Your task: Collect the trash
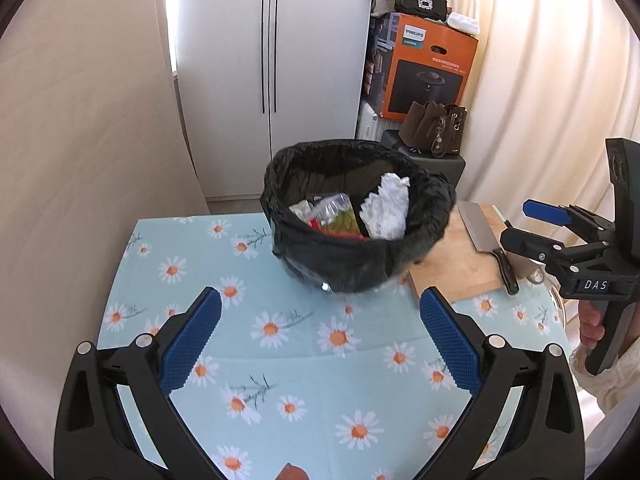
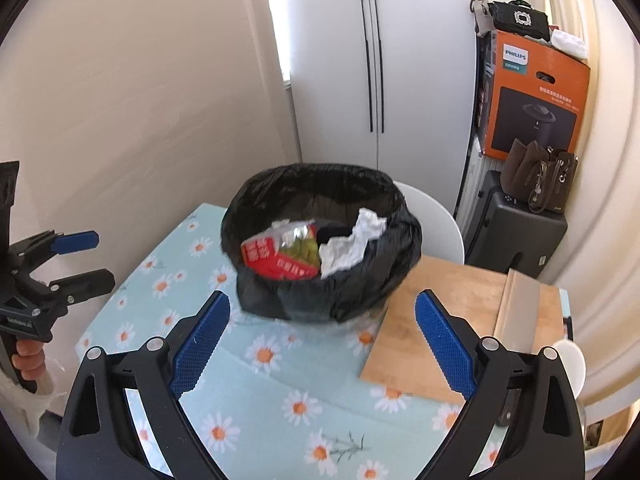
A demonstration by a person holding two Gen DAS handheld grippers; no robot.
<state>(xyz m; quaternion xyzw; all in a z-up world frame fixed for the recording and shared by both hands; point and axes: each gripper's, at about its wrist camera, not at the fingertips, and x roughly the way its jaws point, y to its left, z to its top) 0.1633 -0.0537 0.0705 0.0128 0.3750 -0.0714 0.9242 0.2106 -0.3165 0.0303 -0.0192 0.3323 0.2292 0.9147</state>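
A small bin lined with a black bag [image 1: 352,264] [image 2: 320,300] stands on the daisy-print tablecloth [image 1: 280,360] [image 2: 260,380]. Inside lie crumpled white paper [image 1: 386,210] [image 2: 352,244], a red packet [image 2: 272,258] and a clear wrapper [image 1: 332,210]. My left gripper [image 1: 320,340] is open and empty, hovering over the cloth just short of the bin. My right gripper [image 2: 322,344] is open and empty too, in front of the bin. Each gripper shows in the other's view, the right gripper [image 1: 532,224] to the right and the left gripper [image 2: 86,256] to the left, both held by a hand.
A wooden cutting board [image 1: 460,264] [image 2: 440,320] with a cleaver [image 1: 484,240] [image 2: 516,312] lies right of the bin. A white cup [image 2: 570,364] stands by the board. Behind are a white chair [image 2: 436,220], a white wardrobe [image 1: 272,72], stacked boxes and bags [image 1: 424,68].
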